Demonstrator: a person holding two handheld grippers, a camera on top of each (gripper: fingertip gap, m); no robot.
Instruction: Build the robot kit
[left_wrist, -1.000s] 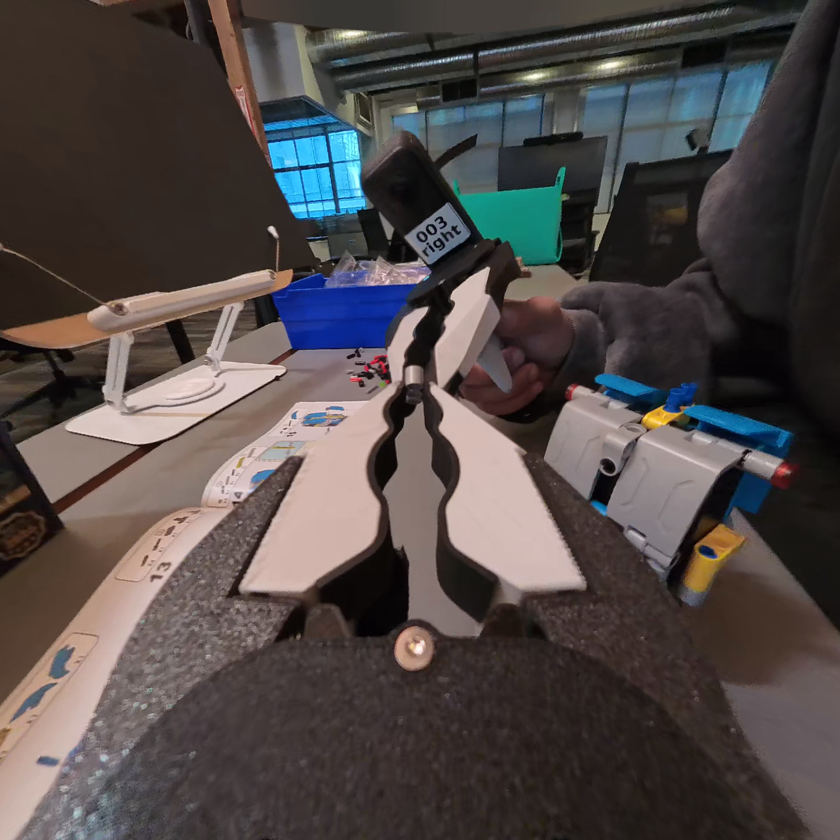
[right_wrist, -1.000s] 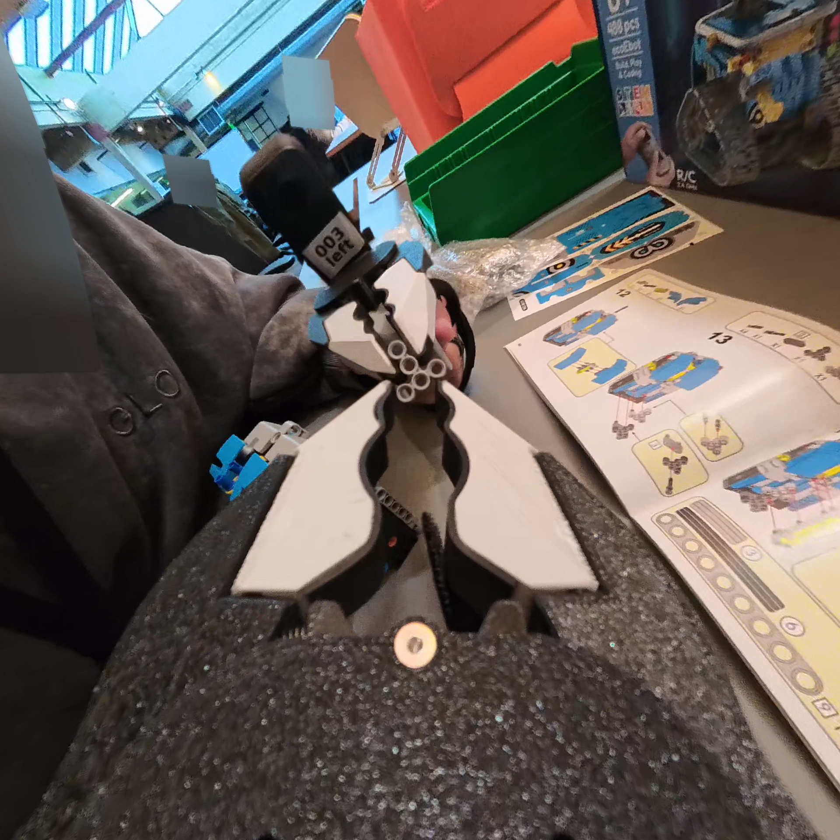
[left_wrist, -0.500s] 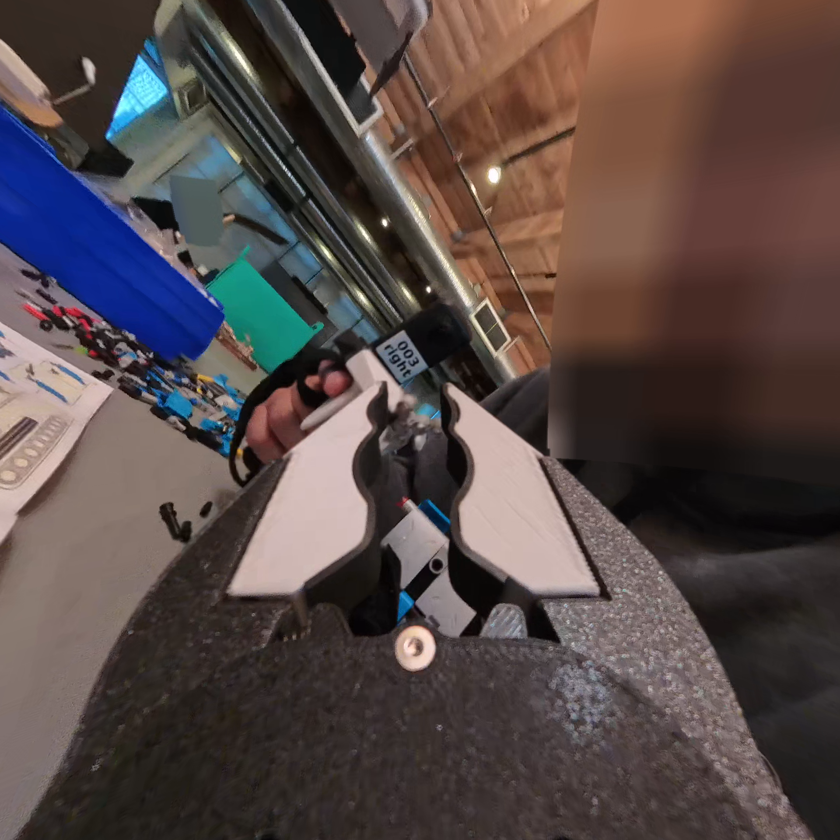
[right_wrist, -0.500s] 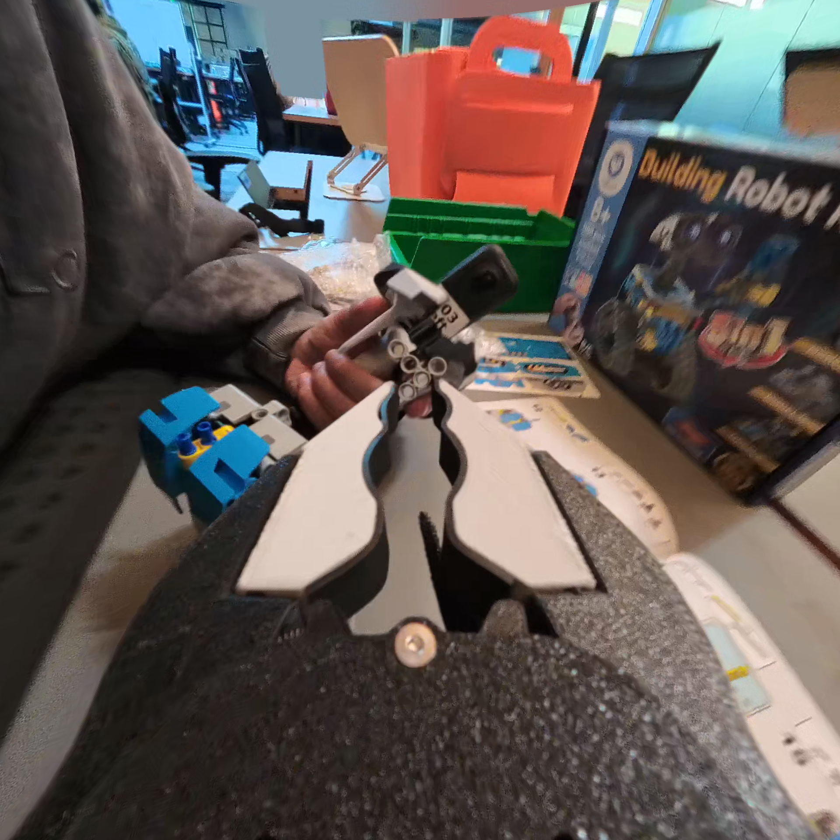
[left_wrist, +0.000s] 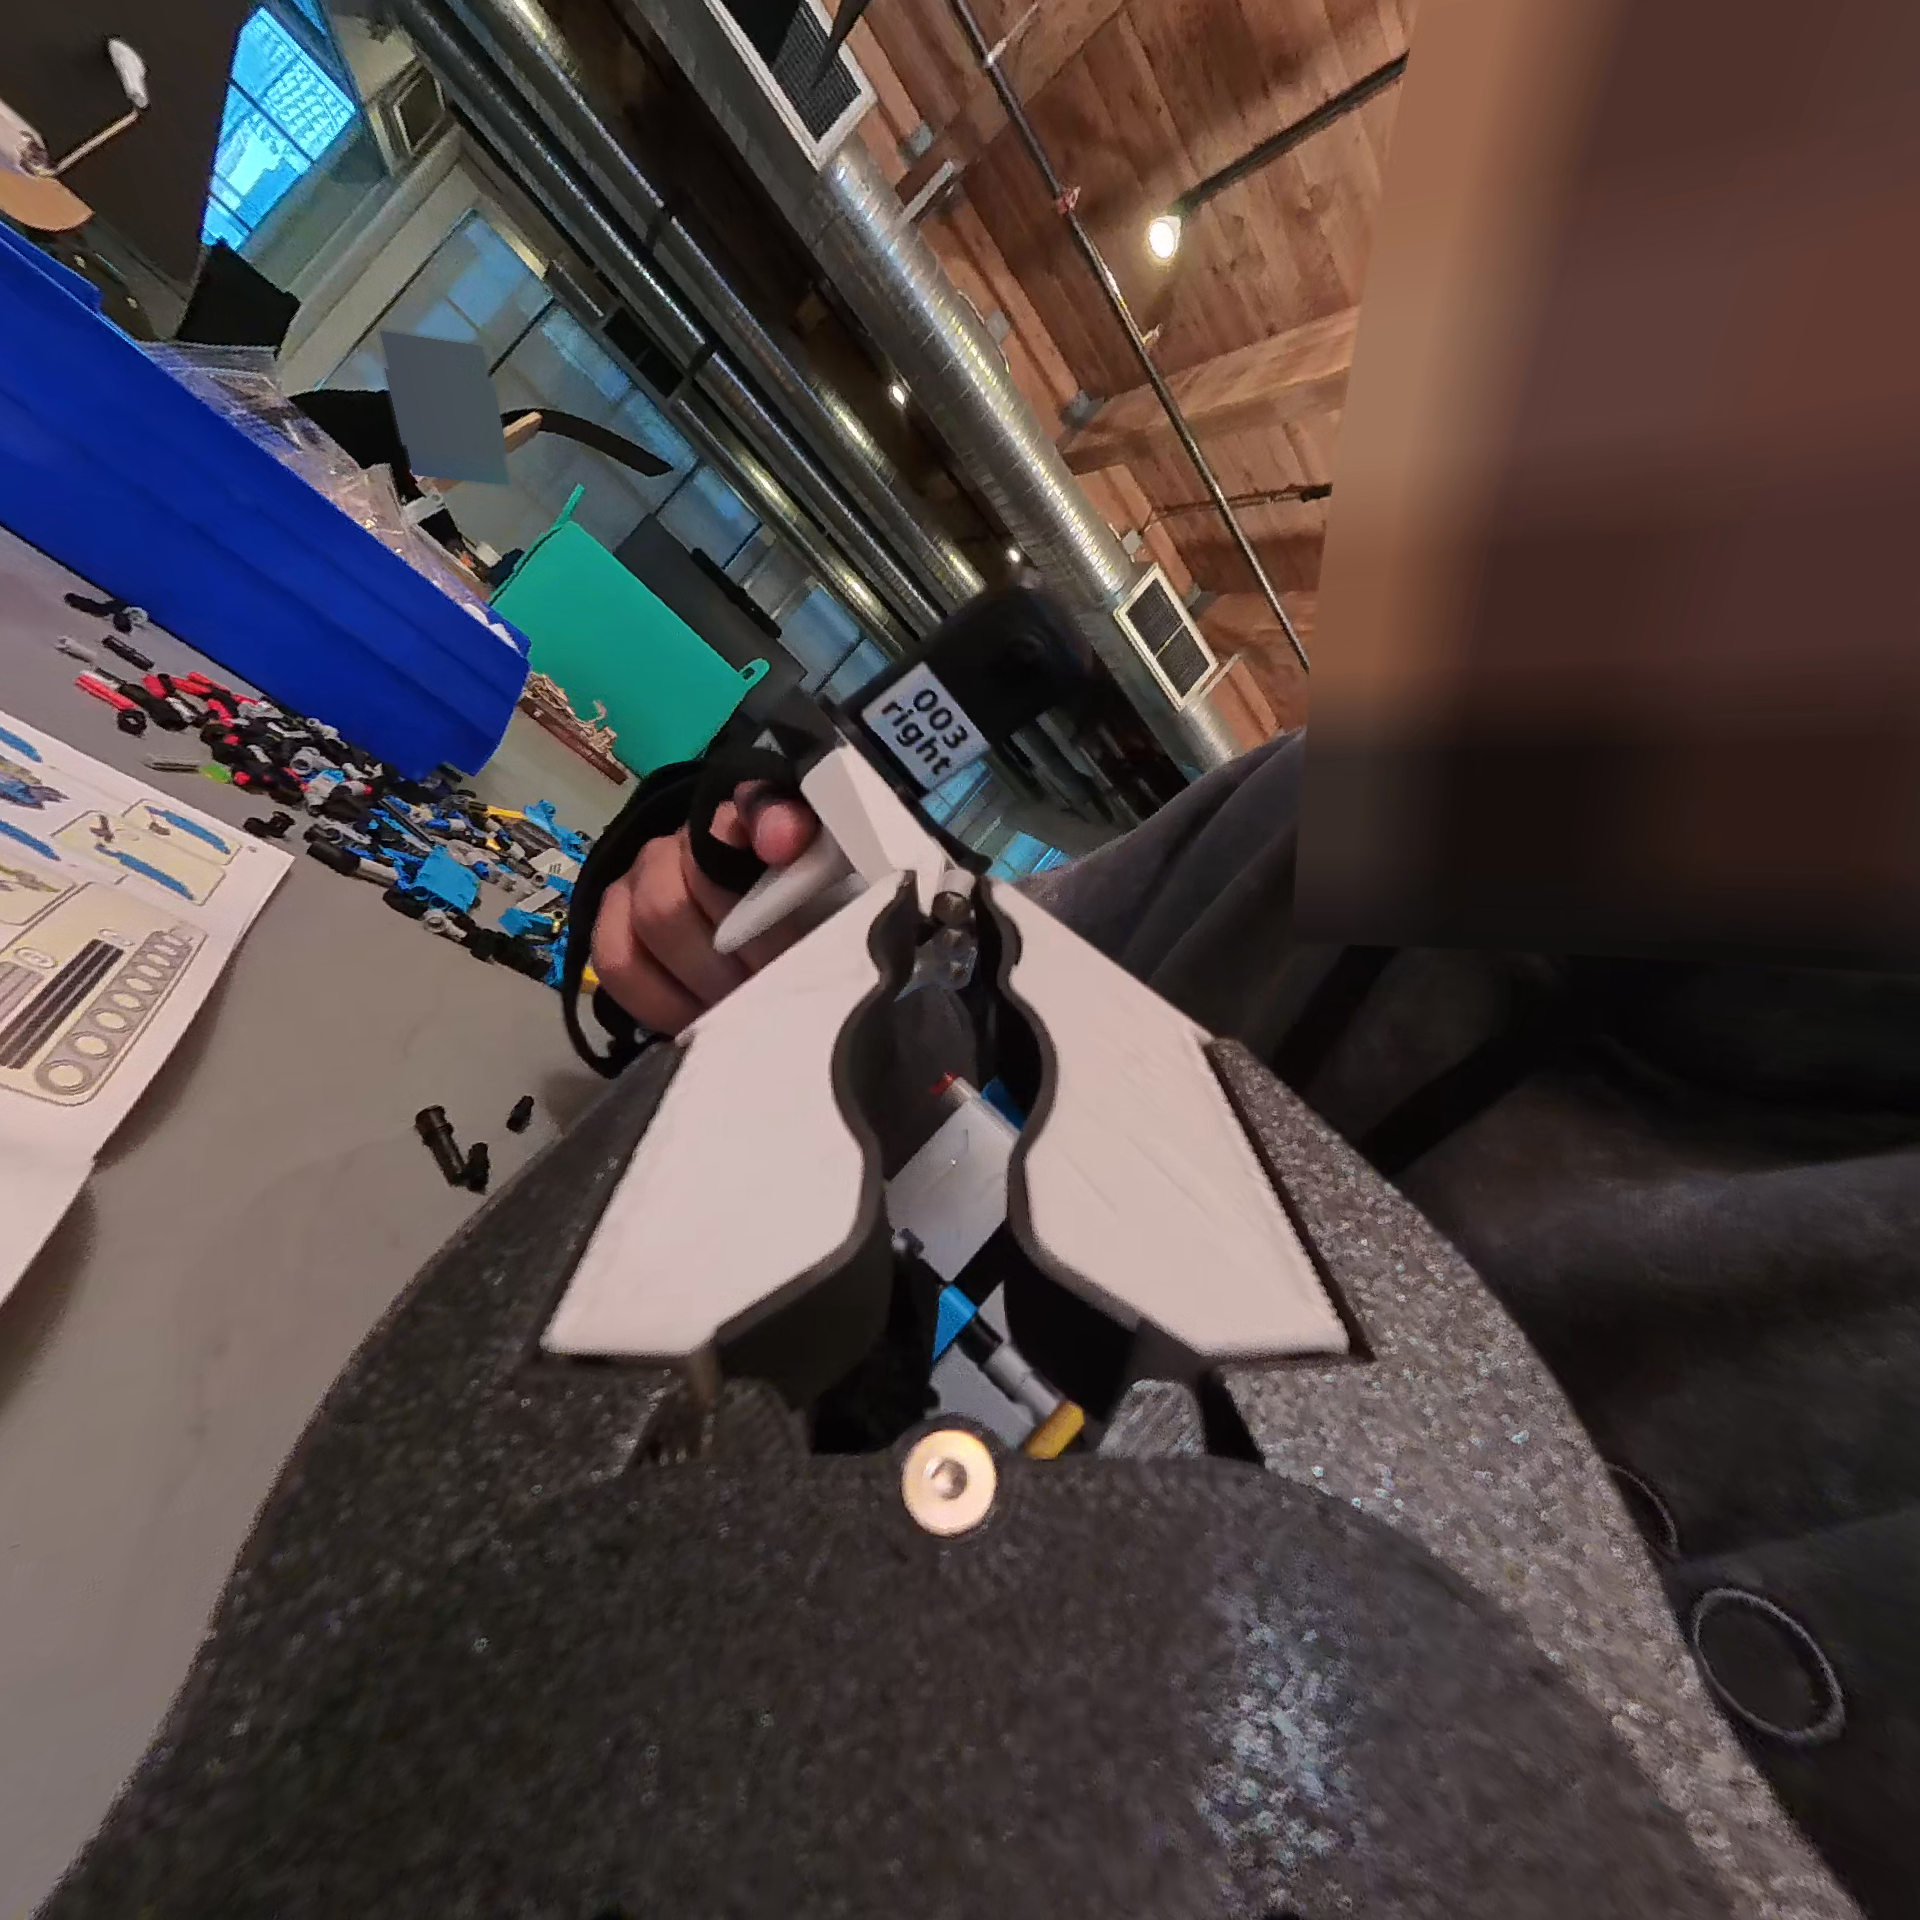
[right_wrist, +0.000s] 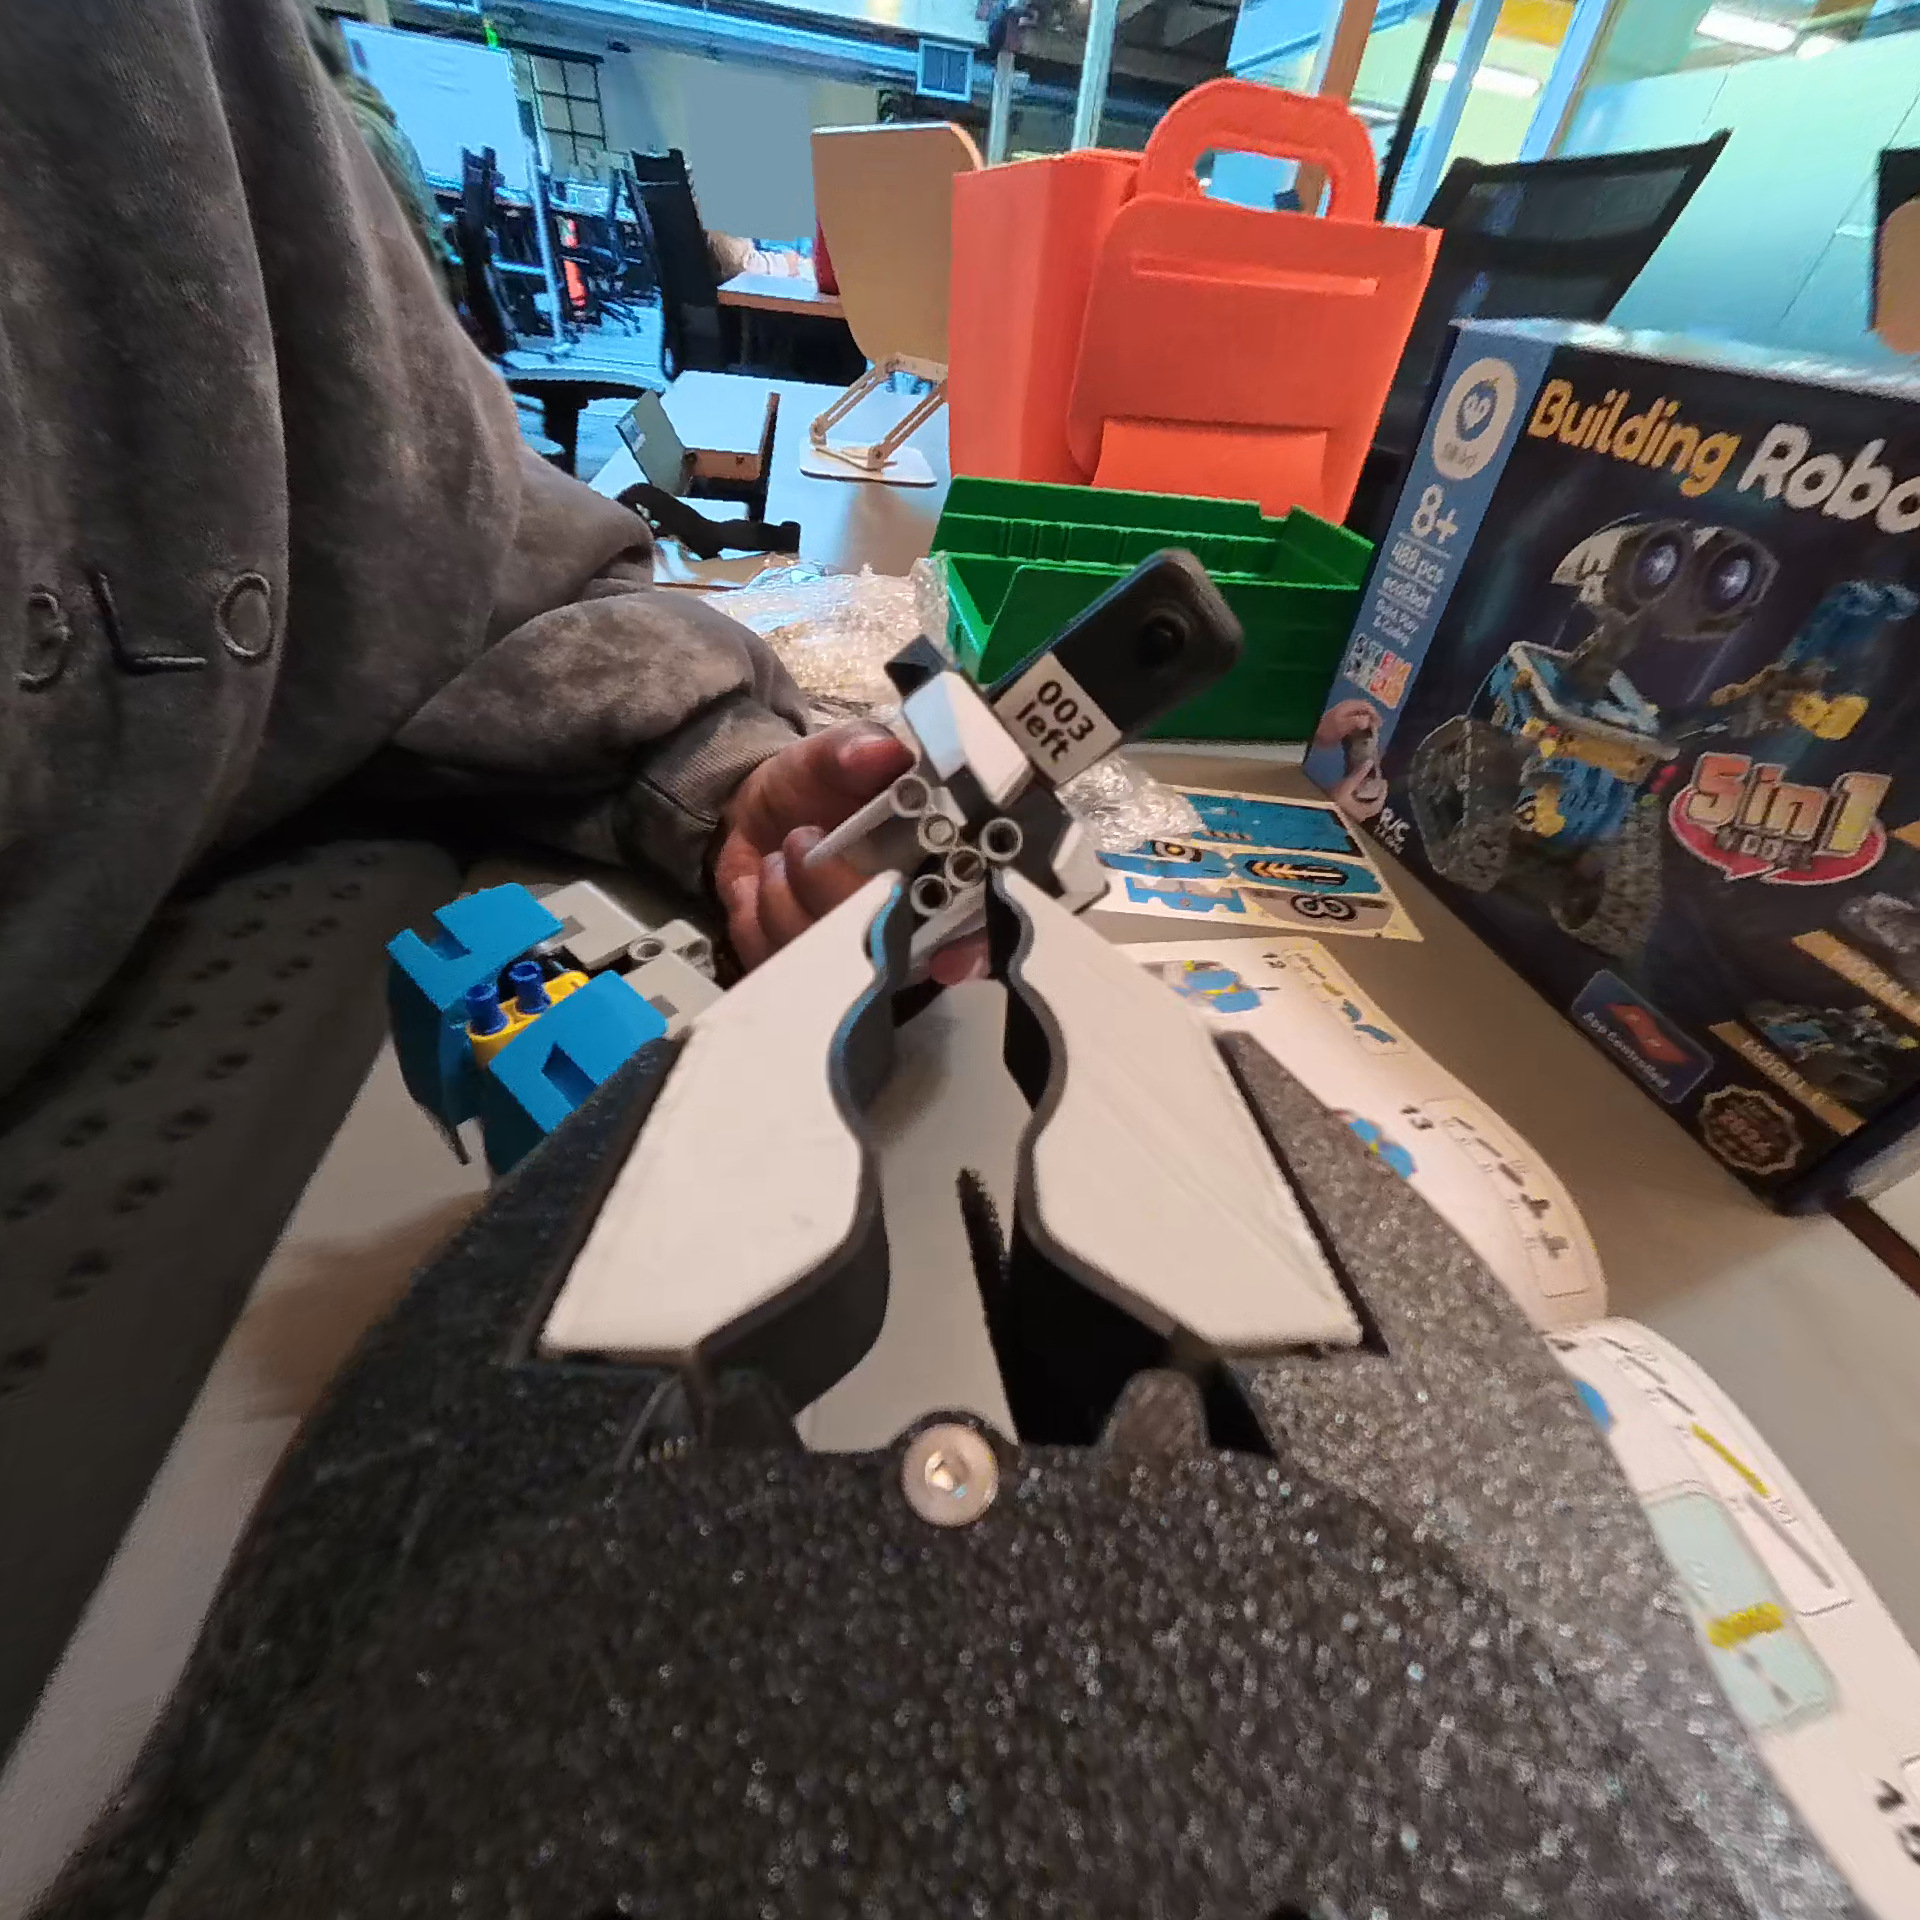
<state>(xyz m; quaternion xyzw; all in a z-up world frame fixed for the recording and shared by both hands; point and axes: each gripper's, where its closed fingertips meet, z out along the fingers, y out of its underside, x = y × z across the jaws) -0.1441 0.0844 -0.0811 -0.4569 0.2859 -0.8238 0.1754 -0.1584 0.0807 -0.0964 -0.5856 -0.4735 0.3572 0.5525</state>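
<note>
My left gripper (left_wrist: 951, 899) and right gripper (right_wrist: 945, 899) meet tip to tip above the table. Both are shut on a small grey beam with several round holes (right_wrist: 940, 836). The left wrist view shows the beam edge-on (left_wrist: 948, 920). In that view a white finger (left_wrist: 878, 810) of the right gripper and the hand holding it (left_wrist: 644, 935) lie just beyond my tips. A grey, blue and yellow brick model (right_wrist: 540, 1018) stands on the table under the grippers, close to the person's body. It shows through the left gripper's gap (left_wrist: 951, 1174).
An open instruction booklet (right_wrist: 1455, 1143) lies on the table (left_wrist: 260, 1247). There is also a heap of loose small pieces (left_wrist: 364, 800), black pins (left_wrist: 447, 1138), a blue bin (left_wrist: 208, 540), a green bin (right_wrist: 1143, 582), an orange bag (right_wrist: 1195, 312), a dark kit box (right_wrist: 1662, 727) and a sticker sheet (right_wrist: 1247, 862). The tips of both grippers are at nearly the same place.
Both grippers have turned together with the beam between them. The left now points up toward the person. The right has swung toward the kit box. Little has moved in the last half second.
</note>
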